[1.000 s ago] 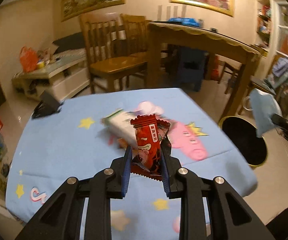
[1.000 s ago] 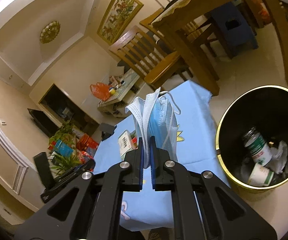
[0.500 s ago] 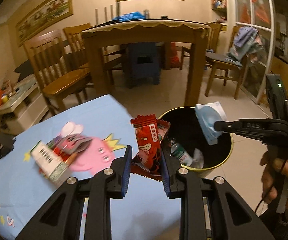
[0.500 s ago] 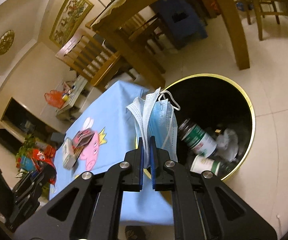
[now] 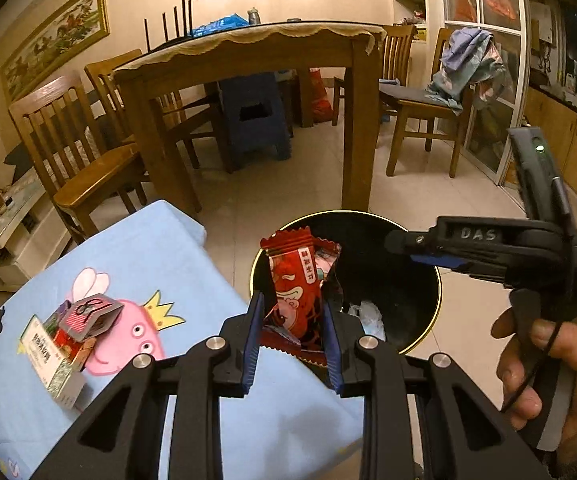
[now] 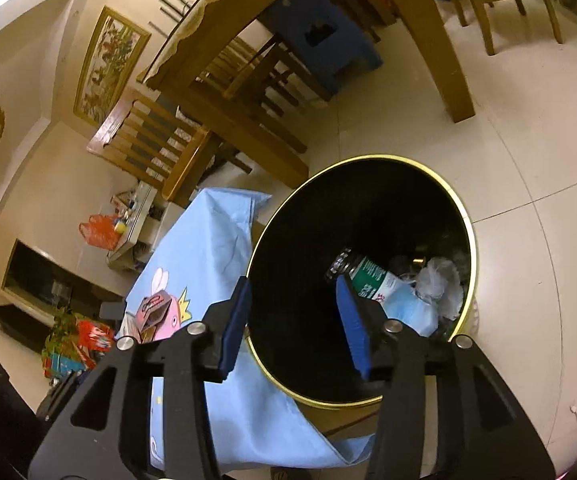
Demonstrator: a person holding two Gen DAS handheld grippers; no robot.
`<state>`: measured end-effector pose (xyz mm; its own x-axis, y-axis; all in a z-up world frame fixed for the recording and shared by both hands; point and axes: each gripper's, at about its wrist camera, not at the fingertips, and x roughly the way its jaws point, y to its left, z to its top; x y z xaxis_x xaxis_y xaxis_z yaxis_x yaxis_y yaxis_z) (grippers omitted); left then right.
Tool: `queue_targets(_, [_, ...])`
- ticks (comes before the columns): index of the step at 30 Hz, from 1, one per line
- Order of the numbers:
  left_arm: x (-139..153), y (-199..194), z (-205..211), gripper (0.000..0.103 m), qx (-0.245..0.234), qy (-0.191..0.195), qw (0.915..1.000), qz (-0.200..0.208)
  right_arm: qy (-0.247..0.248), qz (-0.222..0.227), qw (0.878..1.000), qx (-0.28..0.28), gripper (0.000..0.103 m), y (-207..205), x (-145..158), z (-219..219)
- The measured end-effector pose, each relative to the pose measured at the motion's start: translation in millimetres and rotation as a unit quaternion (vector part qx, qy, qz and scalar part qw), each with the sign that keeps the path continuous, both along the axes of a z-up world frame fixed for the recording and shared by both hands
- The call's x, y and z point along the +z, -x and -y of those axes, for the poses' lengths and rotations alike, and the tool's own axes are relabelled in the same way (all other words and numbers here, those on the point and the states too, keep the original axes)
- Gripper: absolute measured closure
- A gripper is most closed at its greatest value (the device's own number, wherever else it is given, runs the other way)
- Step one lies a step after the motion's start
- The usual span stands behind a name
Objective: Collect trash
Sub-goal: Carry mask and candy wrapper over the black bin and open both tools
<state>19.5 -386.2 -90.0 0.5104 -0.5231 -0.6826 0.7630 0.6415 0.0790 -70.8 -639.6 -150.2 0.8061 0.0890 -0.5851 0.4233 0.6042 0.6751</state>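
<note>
My left gripper (image 5: pixel 293 338) is shut on a red snack wrapper (image 5: pixel 296 292), held upright over the near rim of the black, gold-rimmed trash bin (image 5: pixel 428 312). My right gripper (image 6: pixel 294 324) is open and empty above the bin (image 6: pixel 464 216); it also shows in the left wrist view (image 5: pixel 440 258) over the bin's far side. A blue face mask (image 6: pixel 406 308) lies inside the bin beside a green-labelled bottle (image 6: pixel 362 274) and crumpled plastic. Small boxes (image 5: pixel 68 336) lie on the blue tablecloth (image 5: pixel 148 248).
A wooden dining table (image 5: pixel 248 52) and chairs (image 5: pixel 76 148) stand behind the bin on the tiled floor. A blue stool (image 5: pixel 254 120) sits under the table. A low cabinet with clutter (image 5: pixel 4 216) is at the far left.
My right gripper has opened and the blue face mask has dropped into the bin. My left gripper has carried the red wrapper rightwards to the bin's rim.
</note>
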Motion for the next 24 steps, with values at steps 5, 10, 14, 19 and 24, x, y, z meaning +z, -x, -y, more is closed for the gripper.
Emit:
queue_targets(5, [-5,-3,17,0.075,-0.011,-0.005,0.9999,-0.003,-0.012,0.019,0.998,-0.059,0.053,29,7,23])
queue_targets(10, [-12,-9,40,0.07,-0.021,-0.009,0.9997,-0.012,-0.023,0.027,0.994,-0.104,0.053,55,9,42])
queue_targets(14, [-20,-14,57,0.063,-0.023,-0.011,0.9994,-0.024,-0.02,0.024,0.994,-0.105,0.053,56,12,44])
queue_targets(19, [-23,-12,60,0.061,-0.026,-0.015,0.9992,-0.026,-0.014,0.021,0.995,-0.1,0.053,50,15,41])
queue_targets(24, [-17,-13,47,0.059,-0.018,-0.01,0.9996,-0.022,-0.004,0.013,0.996,-0.088,0.052,38,16,33])
